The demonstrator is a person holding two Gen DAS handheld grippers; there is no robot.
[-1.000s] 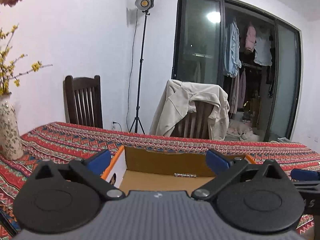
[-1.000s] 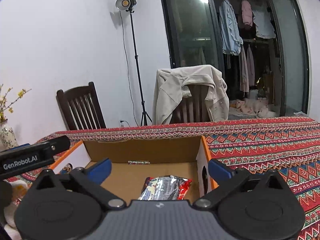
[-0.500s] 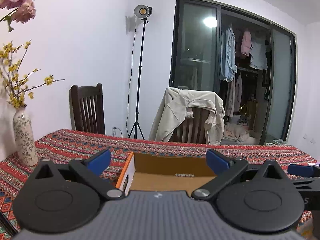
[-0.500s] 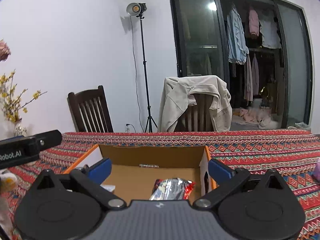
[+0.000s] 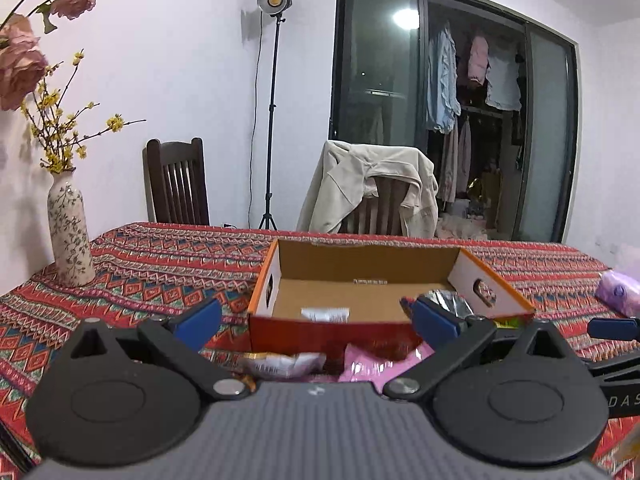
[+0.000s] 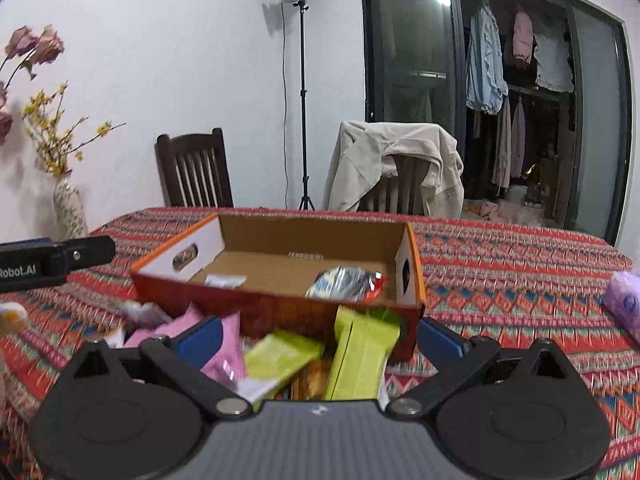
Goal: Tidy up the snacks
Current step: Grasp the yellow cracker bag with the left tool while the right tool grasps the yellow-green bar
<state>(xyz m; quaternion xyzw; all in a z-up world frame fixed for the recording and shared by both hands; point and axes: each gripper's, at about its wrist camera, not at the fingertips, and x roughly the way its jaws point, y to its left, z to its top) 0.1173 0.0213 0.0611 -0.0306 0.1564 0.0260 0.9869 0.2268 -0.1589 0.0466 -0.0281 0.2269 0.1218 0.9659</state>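
Note:
An open cardboard box [image 5: 368, 260] with an orange rim sits on the patterned tablecloth [image 5: 160, 264]. A silver and red snack packet [image 6: 348, 282] and a small white packet [image 6: 224, 280] lie inside the box [image 6: 312, 236]. Loose snacks are heaped against its near wall: two green packets [image 6: 360, 348], a pink packet [image 6: 228, 348] and a silvery packet [image 5: 280, 360]. My left gripper [image 5: 316, 320] hovers open above the pink packet [image 5: 372, 364], holding nothing. My right gripper [image 6: 320, 338] hangs open over the green packets, also holding nothing.
A flowered vase [image 5: 68, 236] stands at the table's left edge. A purple tissue pack [image 6: 624, 304] lies at the right. Two chairs, one draped with a jacket [image 5: 372, 184], and a light stand [image 5: 272, 120] are behind the table.
Both grippers have drawn back from the box toward the near side. The whole box and the heap of snacks in front of it have come into view. Both stay open.

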